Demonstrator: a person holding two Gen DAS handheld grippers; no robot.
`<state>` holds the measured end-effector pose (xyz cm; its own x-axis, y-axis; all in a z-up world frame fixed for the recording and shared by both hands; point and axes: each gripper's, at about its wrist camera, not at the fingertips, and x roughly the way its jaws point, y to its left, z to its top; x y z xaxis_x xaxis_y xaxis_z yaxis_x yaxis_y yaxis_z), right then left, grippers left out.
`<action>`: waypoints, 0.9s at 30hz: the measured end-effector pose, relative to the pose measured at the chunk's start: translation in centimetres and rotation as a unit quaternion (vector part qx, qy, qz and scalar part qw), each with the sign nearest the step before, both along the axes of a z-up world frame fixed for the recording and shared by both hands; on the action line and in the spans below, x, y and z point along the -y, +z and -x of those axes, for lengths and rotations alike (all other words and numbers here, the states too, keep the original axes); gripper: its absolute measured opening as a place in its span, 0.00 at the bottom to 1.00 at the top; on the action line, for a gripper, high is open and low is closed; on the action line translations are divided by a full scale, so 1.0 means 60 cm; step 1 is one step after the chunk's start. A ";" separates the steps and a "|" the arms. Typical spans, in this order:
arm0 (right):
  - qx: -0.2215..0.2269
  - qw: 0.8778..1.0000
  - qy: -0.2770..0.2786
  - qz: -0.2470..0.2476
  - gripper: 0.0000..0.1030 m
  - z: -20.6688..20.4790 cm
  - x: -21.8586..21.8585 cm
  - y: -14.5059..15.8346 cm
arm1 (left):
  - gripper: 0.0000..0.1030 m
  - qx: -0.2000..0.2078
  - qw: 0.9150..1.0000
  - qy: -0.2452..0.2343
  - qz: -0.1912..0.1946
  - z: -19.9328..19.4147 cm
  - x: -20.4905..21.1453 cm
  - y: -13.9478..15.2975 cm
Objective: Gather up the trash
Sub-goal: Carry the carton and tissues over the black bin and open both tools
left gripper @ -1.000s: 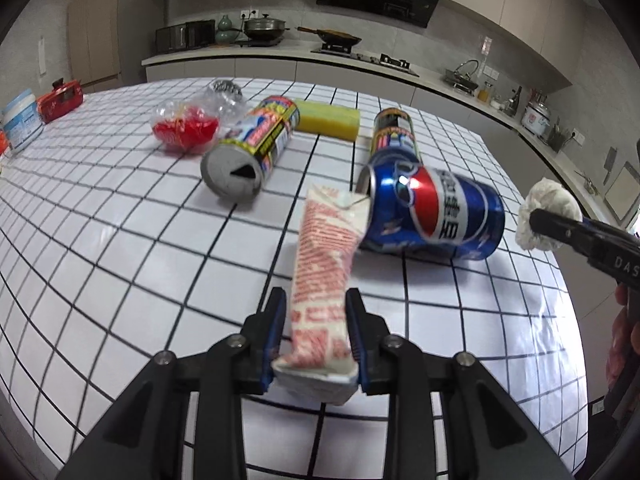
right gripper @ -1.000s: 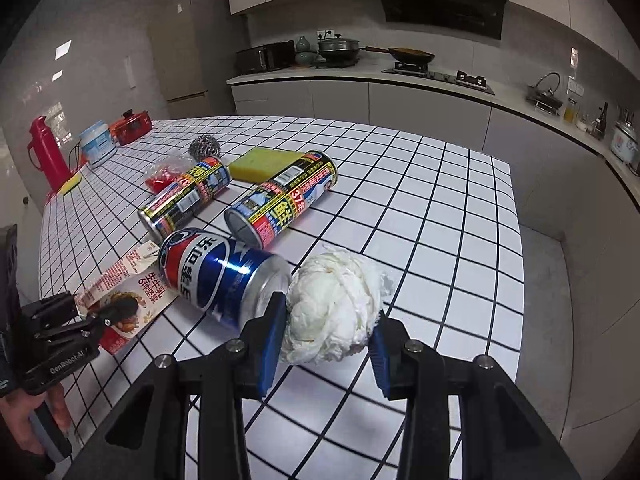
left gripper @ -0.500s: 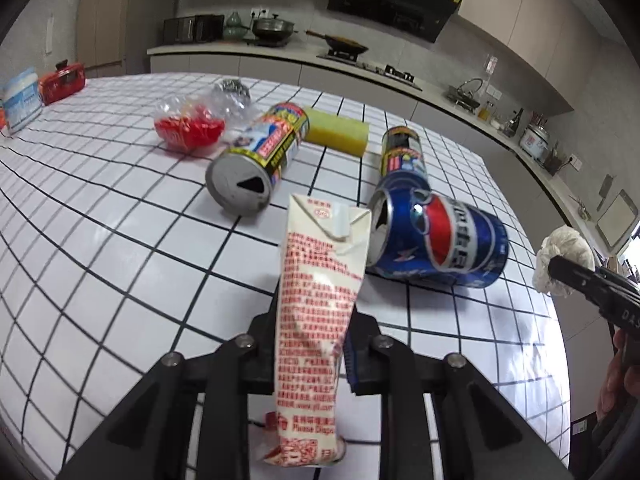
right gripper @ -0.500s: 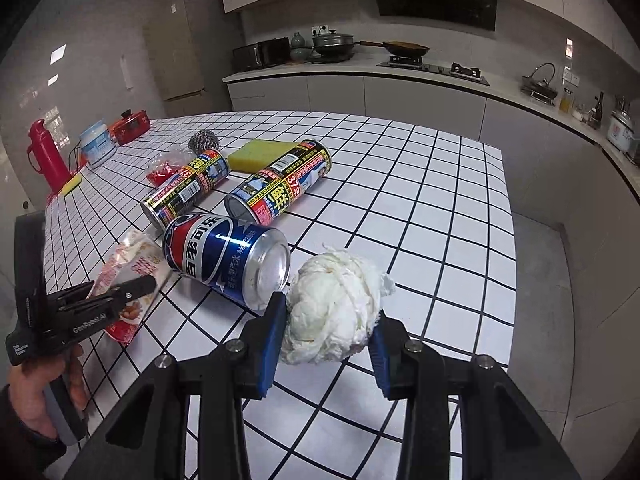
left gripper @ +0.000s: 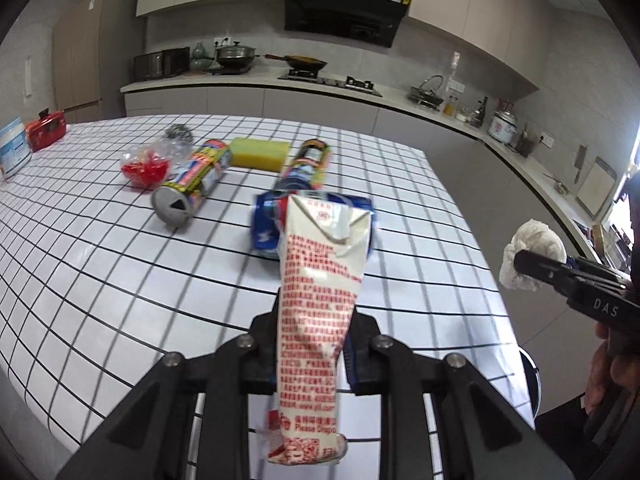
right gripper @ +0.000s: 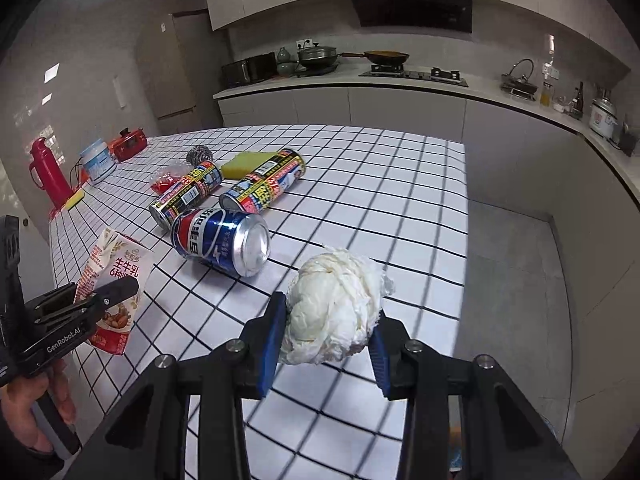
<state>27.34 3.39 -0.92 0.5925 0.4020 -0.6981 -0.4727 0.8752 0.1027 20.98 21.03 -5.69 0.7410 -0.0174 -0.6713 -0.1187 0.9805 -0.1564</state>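
Note:
My left gripper is shut on a crushed white and red milk carton and holds it upright above the checked table. The carton and left gripper also show in the right wrist view. My right gripper is shut on a white paper wad, held above the table's near corner; the wad shows at the right of the left wrist view. A blue Pepsi can lies on its side, partly hidden behind the carton in the left wrist view.
Two printed cans, a yellow sponge, a red-filled plastic bag and a steel scourer lie farther back. A red flask and red pot stand at the far left. The table edge drops to grey floor on the right.
My left gripper has lifted the milk carton off the table and tilted it upright. My right gripper has risen a little with the paper wad still in it.

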 end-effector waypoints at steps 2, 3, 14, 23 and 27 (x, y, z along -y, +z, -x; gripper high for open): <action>0.003 1.000 -0.009 -0.001 0.40 0.012 0.029 0.007 | 0.23 0.004 1.000 -0.010 -0.002 0.006 0.029 0.005; 0.005 1.000 -0.013 -0.002 0.40 0.019 0.044 0.010 | 0.23 0.005 1.000 -0.015 -0.001 0.008 0.041 0.008; 0.013 0.998 -0.062 -0.001 0.40 0.083 0.206 0.027 | 0.23 0.017 0.997 -0.079 -0.001 0.023 0.193 0.019; 0.014 0.994 -0.106 0.007 0.40 0.123 0.340 0.029 | 0.23 0.017 0.992 -0.126 0.004 0.022 0.301 0.011; 0.010 0.992 -0.125 0.010 0.40 0.134 0.396 0.023 | 0.23 0.017 0.989 -0.148 0.003 0.021 0.352 0.008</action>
<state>19.30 -20.36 0.48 0.6862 0.2274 -0.6909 -0.2431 0.9670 0.0768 19.69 -0.06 -5.23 0.7251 -0.2402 -0.6454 0.1784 0.9707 -0.1608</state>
